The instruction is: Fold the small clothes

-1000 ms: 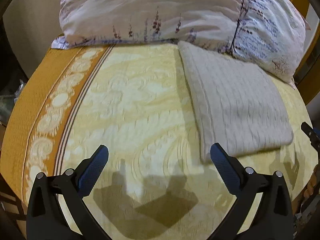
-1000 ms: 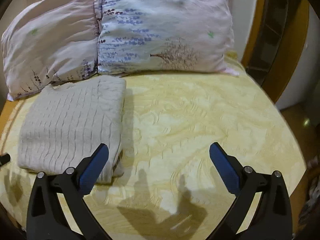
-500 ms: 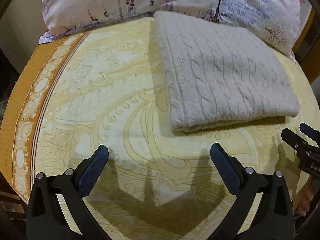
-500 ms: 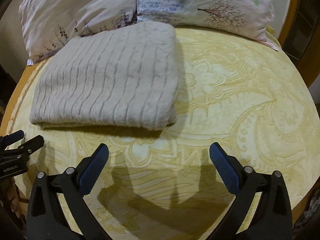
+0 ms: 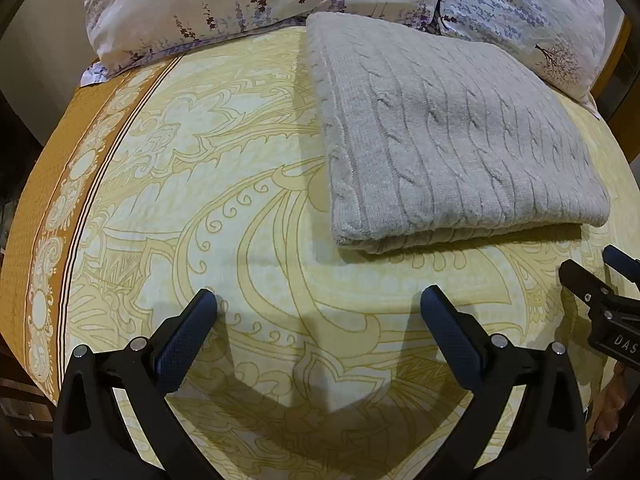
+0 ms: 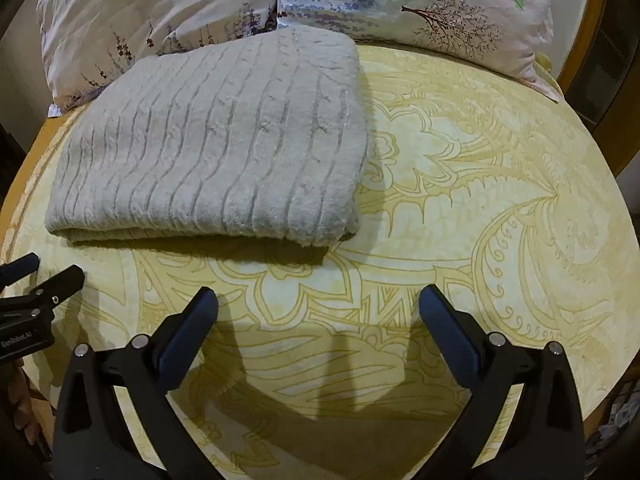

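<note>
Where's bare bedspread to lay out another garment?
Free: the bedspread right of the folded cable-knit sweater, from the pillows to the open right gripper; also the strip between sweater and orange border, ahead of the open left gripper. Crowded: the head end, where the sweater meets the pillows.
</note>
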